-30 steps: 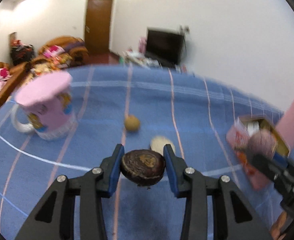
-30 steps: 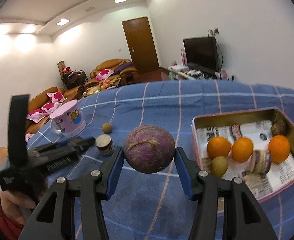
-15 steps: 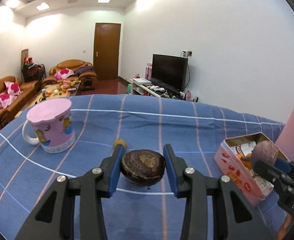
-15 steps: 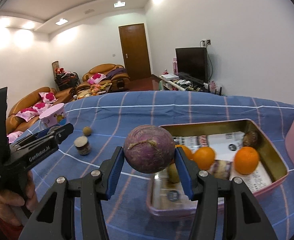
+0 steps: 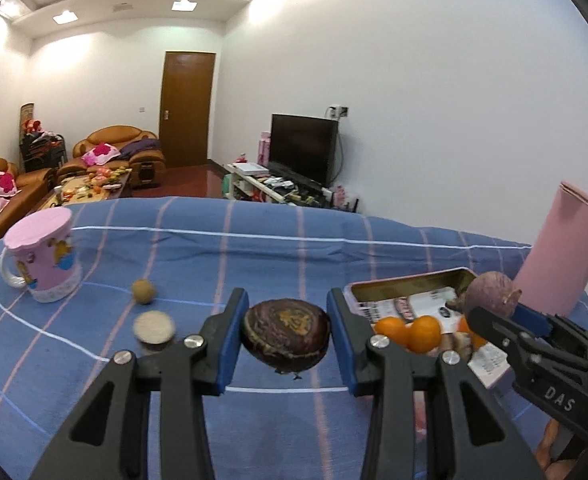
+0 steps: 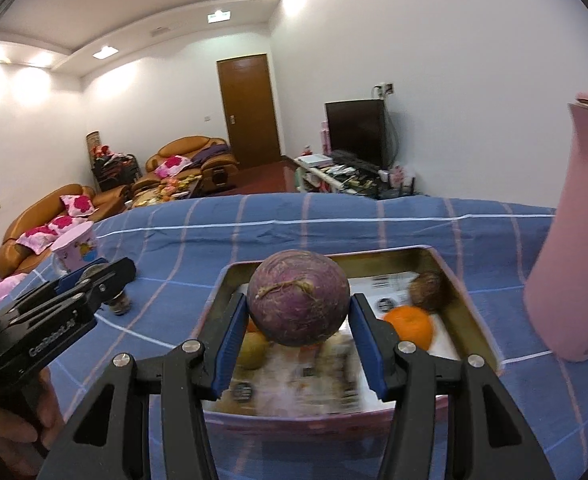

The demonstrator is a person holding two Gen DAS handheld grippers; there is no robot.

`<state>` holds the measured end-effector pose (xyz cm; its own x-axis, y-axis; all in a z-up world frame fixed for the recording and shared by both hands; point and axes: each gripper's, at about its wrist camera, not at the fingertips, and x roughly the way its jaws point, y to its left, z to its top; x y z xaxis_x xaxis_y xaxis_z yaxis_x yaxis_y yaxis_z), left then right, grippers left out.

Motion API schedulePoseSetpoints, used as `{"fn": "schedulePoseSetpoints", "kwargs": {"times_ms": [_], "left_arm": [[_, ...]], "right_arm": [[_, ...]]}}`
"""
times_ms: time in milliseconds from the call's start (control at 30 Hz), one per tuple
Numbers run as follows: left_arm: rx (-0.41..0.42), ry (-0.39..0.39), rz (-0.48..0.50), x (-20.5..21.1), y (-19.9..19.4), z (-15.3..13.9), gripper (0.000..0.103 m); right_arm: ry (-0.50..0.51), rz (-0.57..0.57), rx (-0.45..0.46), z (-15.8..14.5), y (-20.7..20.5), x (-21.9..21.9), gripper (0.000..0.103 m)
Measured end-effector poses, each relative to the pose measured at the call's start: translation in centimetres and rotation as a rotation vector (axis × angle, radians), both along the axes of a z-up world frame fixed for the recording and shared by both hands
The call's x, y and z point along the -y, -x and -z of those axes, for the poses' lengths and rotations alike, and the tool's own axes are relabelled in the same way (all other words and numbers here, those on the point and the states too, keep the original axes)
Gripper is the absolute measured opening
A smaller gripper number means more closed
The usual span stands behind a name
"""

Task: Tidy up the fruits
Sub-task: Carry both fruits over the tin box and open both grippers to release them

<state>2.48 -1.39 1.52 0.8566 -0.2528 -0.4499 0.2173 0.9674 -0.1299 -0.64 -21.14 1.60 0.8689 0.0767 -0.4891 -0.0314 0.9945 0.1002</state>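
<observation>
My left gripper (image 5: 288, 336) is shut on a dark brown round fruit (image 5: 286, 334) and holds it above the blue cloth, left of the pink tin box (image 5: 410, 280). My right gripper (image 6: 299, 328) is shut on a purple round fruit (image 6: 299, 298) and hangs over the near left part of the tin box (image 6: 466, 308). In the box lie an orange (image 6: 409, 322), a brown fruit (image 6: 426, 290), a greenish fruit (image 6: 253, 352) and printed paper. From the left wrist view the purple fruit (image 5: 490, 294) shows over the box, beside several oranges (image 5: 410, 332).
A pink mug (image 5: 44, 258) stands at the far left of the blue checked tablecloth (image 5: 254, 248). A small tan fruit (image 5: 143, 290) and a small round jar (image 5: 154, 327) sit between mug and box. A tall pink bottle (image 6: 574, 248) stands right of the box.
Both grippers have travelled right across the table with their fruits still held. The right one now hangs over the tin box; the left one has drawn close to the box's left side.
</observation>
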Motion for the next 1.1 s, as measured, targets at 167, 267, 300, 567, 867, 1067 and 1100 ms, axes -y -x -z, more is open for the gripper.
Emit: {"fn": "schedulePoseSetpoints", "kwargs": {"times_ms": [167,267,300,567,867,1067,1100], "left_arm": [[-0.008,-0.007,0.039,2.8,-0.2,-0.1,0.042],[-0.004,-0.019,0.07,4.8,0.1,-0.2,0.042],[-0.003,-0.025,0.077,5.4,0.1,-0.1,0.042],[-0.042,-0.069,0.118,10.2,0.0,0.5,0.042],[-0.085,-0.198,0.125,13.3,0.5,1.5,0.042],[-0.168,-0.225,0.125,13.5,-0.8,2.4,0.042],[-0.175,-0.225,0.127,13.5,-0.9,2.6,0.042]], "right_arm": [[0.016,0.042,0.007,-0.2,0.2,2.7,0.054],[0.02,0.063,0.008,-0.2,0.2,4.2,0.054],[0.021,0.067,0.008,-0.3,0.2,4.7,0.054],[0.039,0.11,0.002,-0.2,0.0,7.9,0.054],[0.014,0.098,-0.039,0.5,-1.3,9.2,0.054],[0.03,0.056,-0.055,0.8,-2.5,7.6,0.054],[0.04,0.048,-0.062,0.9,-2.8,7.3,0.054]]}}
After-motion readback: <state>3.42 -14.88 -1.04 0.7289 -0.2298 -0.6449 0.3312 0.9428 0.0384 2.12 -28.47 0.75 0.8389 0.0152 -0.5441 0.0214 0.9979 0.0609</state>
